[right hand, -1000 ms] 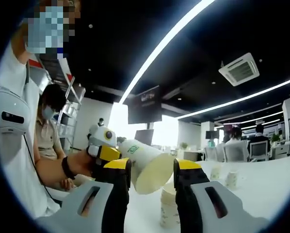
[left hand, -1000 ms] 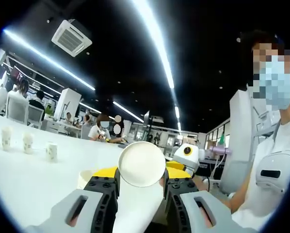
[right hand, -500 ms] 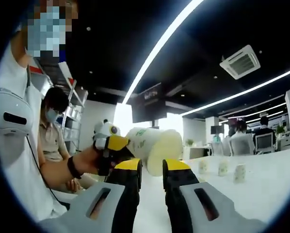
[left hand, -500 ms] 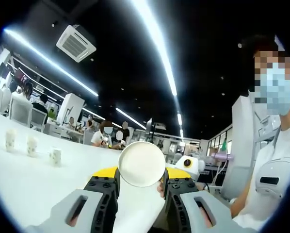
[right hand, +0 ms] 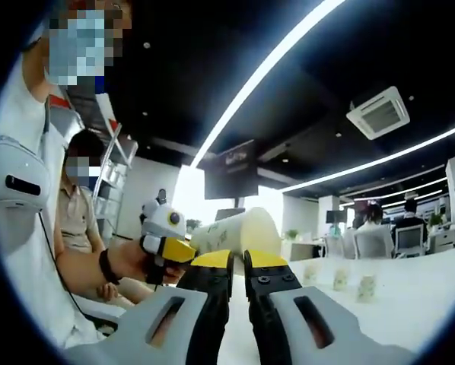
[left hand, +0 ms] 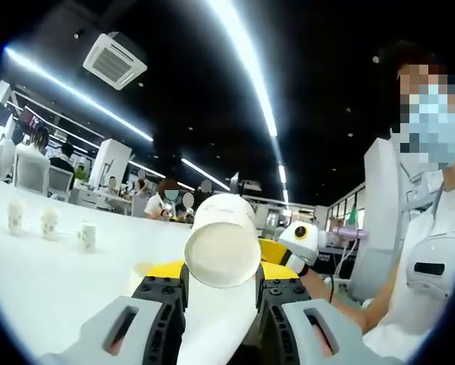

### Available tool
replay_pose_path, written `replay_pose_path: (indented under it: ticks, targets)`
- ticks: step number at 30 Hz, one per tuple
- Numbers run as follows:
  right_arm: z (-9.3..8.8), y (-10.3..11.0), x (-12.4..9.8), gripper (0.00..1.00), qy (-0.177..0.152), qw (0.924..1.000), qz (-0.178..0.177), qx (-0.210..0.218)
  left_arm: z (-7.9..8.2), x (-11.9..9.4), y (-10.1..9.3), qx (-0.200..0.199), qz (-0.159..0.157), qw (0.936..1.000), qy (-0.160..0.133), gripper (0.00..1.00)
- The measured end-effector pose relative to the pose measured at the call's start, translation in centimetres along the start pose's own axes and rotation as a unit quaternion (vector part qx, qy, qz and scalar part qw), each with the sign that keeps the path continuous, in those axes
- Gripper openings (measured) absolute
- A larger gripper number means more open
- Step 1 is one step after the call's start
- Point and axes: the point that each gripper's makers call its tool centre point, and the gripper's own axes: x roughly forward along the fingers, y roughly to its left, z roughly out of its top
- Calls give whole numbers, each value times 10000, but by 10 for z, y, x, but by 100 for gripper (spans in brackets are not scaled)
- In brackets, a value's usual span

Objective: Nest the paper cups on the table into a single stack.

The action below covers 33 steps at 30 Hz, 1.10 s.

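Paper cups are being gathered in mid-air: the left gripper [left hand: 221,293] is pinching a stack of cups [left hand: 221,258] between its jaws, the round base of the top cup facing the camera, and the stack is being held well above the table [left hand: 52,281]. In the right gripper view the same stack [right hand: 239,232] is lying on its side just behind the right gripper [right hand: 238,266], whose jaws are sitting nearly pressed together with nothing visible between them. The left gripper [right hand: 165,242] is reaching in there from the left, gripped by a hand [right hand: 132,268].

Judging by this, the nesting is partly done. Three loose cups [left hand: 49,224] are standing in a row far off on the table, seen as three cups [right hand: 342,280] from the other side, so they are waiting to be added.
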Motion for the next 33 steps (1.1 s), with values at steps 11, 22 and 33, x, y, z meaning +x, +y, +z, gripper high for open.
replay_pose_path:
  ticks: [11, 22, 33]
  targets:
    - [1, -3, 1, 19, -19, 10000, -12, 57, -3, 5, -1, -7, -39, 10000, 26, 37]
    - [3, 1, -1, 9, -73, 10000, 66, 13, 0, 5, 3, 88, -47, 9999, 10, 37]
    - [4, -1, -5, 3, -65, 9999, 77, 16, 11, 10, 10, 448, -260, 9982, 307, 57]
